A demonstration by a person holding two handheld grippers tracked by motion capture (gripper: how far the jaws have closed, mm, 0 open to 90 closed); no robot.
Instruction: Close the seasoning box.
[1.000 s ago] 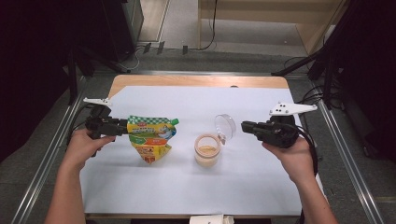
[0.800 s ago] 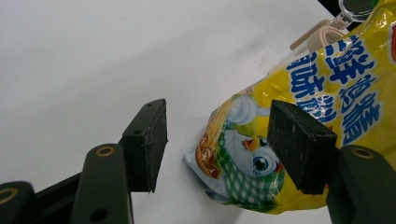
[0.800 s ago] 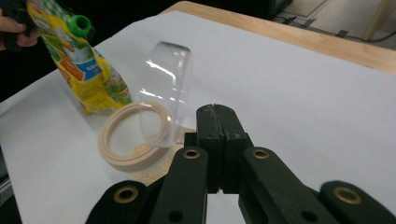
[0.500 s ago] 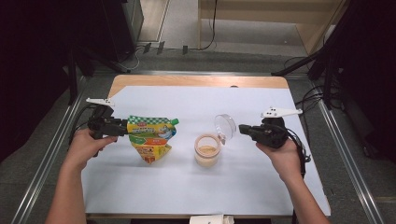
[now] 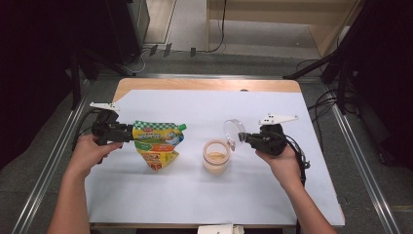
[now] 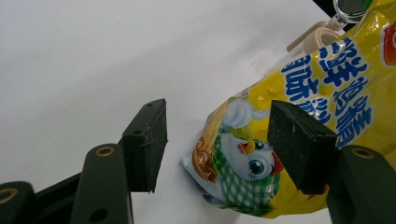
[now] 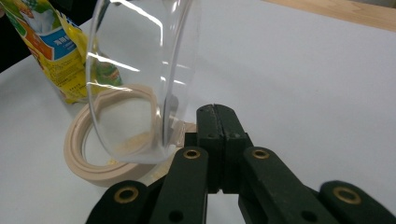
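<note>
The jar [image 5: 215, 162] is the landmark: short, beige rim, some pale powder inside, standing on the white sheet of the table [image 5: 204, 105] about midway btw the two hands.

Right gripper [image 5: 242, 137] sits just right of the jar, jaws clenched tight. A clear lid [image 5: 234, 132] stands on edge at the jaw tips, tilted over the jar's right rim. In the right gripper view the jaws meet just beside the lid's [image 7: 140, 79] small hinge tab, next to the jar rim [image 7: 81, 140]. The pinch point itself is hidden behind the jaw tips, so whether they grip the tab or only press against it, can't tell. Looks hinged to the rim, not a loose lid.

Left gripper [image 5: 127, 132] is well left of the jar, jaws apart, w/ the corner of a yellow pouch [image 5: 158, 145] btw them. In the left gripper view the pouch [image 6: 299, 107] corner lies in the gap and the pads [image 6: 148, 140] don't press on it, so released, not grasping.

Pouch lies flat left of the jar, long axis running across toward the jar, green spout cap at the end nearer it.

Key relation: lid stands to the right, mouth is open, pouch comes from the left. Left hand is nearer the pouch; the right hand is nearer the lid. Next move prob. closing on the pouch corner.
</note>
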